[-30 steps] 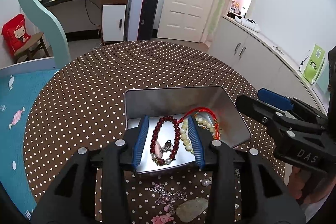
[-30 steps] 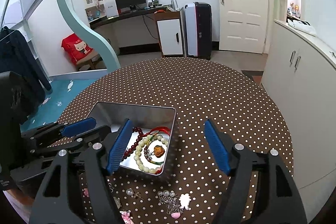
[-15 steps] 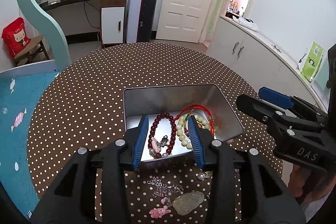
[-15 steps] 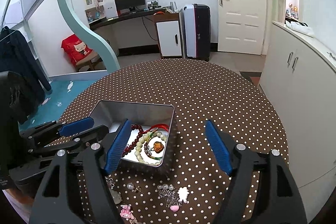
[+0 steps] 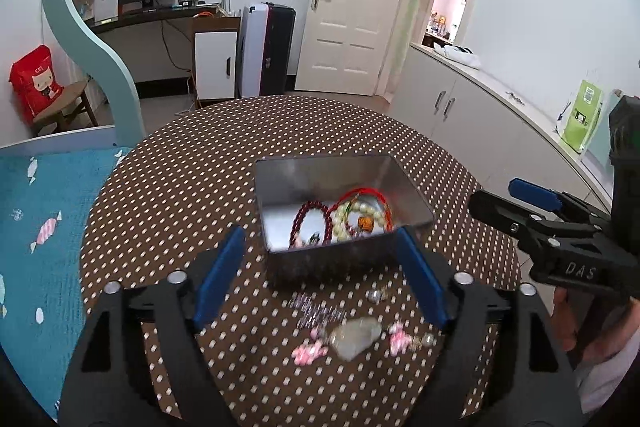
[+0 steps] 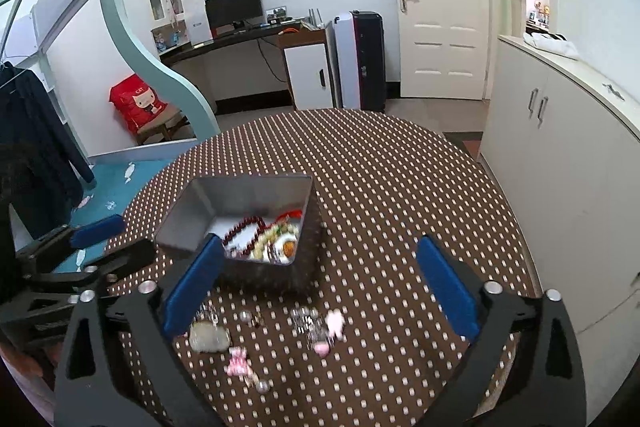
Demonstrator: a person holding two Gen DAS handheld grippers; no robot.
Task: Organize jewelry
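One metal tin (image 5: 412,205) on the table. Inside it, two bead bracelets (image 5: 312,213). Two pink charms (image 5: 306,349) lie loose at the near side.

Black left gripper with blue pads (image 5: 320,277) tilts downward, jaws opening, nothing pressed between its fingers. Black right gripper with blue pads (image 6: 320,287) likewise tilts downward, jaws opening, empty-fingered.

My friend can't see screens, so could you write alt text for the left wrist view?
An open metal tin of bead bracelets sits on a polka-dot table. The left gripper, jaws opening and empty, hovers over loose trinkets; the right gripper is alongside.
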